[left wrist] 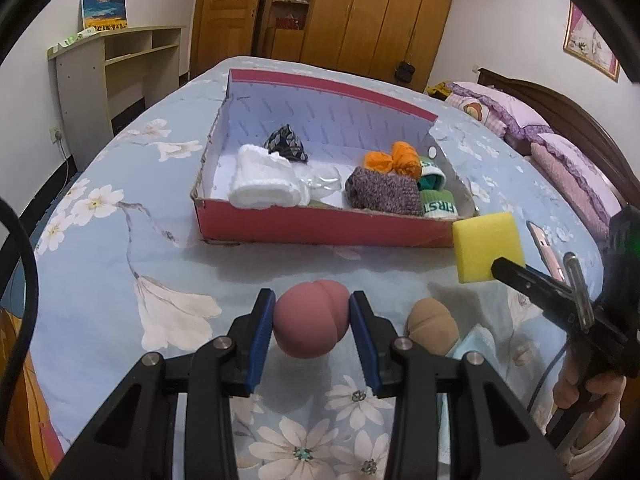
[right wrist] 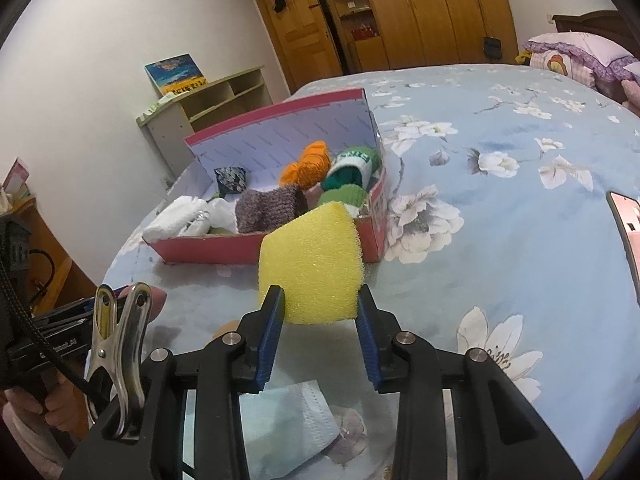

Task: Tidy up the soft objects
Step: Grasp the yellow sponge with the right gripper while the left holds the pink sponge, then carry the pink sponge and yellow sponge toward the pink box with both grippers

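My left gripper (left wrist: 312,312) is shut on a pink peach-shaped squishy ball (left wrist: 310,322) and holds it over the floral bedspread. My right gripper (right wrist: 320,304) is shut on a yellow sponge block (right wrist: 310,266), also seen in the left wrist view (left wrist: 486,246), held in front of the red cardboard box (left wrist: 320,230). The box (right wrist: 208,246) holds a white cloth roll (left wrist: 264,182), a grey knit piece (left wrist: 382,192), orange yarn (left wrist: 394,160), green-white socks (left wrist: 436,200) and a dark patterned pouch (left wrist: 286,144). A tan squishy ball (left wrist: 432,326) lies on the bed.
A light blue face mask (right wrist: 288,420) lies on the bed under the right gripper. A pink phone (right wrist: 626,224) lies at the right. Pillows (left wrist: 560,160) lie at the headboard. A shelf desk (left wrist: 116,68) and wooden wardrobe (left wrist: 380,12) stand beyond the bed.
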Demonstrator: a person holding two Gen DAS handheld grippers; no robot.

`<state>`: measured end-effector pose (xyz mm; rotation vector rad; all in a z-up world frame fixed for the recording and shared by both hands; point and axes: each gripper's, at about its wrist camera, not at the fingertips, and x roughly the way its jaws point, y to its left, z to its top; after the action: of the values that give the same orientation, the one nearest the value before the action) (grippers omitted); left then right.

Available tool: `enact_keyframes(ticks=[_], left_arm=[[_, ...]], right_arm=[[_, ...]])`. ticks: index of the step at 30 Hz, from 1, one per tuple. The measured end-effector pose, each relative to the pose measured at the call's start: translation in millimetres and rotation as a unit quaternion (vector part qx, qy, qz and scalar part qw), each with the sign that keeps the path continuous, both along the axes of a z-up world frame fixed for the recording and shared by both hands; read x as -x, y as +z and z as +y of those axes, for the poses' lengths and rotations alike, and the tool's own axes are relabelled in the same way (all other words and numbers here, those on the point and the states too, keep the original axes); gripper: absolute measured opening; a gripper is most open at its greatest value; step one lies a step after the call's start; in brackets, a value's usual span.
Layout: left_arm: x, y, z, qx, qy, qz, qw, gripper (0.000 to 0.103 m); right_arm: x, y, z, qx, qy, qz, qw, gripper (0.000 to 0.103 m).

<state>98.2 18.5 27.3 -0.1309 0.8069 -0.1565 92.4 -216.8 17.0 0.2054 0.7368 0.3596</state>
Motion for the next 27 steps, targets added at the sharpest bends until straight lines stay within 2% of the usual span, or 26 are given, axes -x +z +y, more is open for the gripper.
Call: enact_keyframes(ticks=[13, 27], left_arm=[[-22.9, 24.6, -3.1, -0.008, 0.004, -0.028, 0.9996, 0.040], [-59.1, 44.5, -13.5, -0.018, 0.002, -0.061, 0.9979, 0.040]], right_arm=[[0.3, 18.3, -1.0, -0.013, 0.005, -0.021, 1.000, 0.036], [-5.1, 21.7, -4.5, -0.016, 0.003, -0.025, 1.000, 0.036]])
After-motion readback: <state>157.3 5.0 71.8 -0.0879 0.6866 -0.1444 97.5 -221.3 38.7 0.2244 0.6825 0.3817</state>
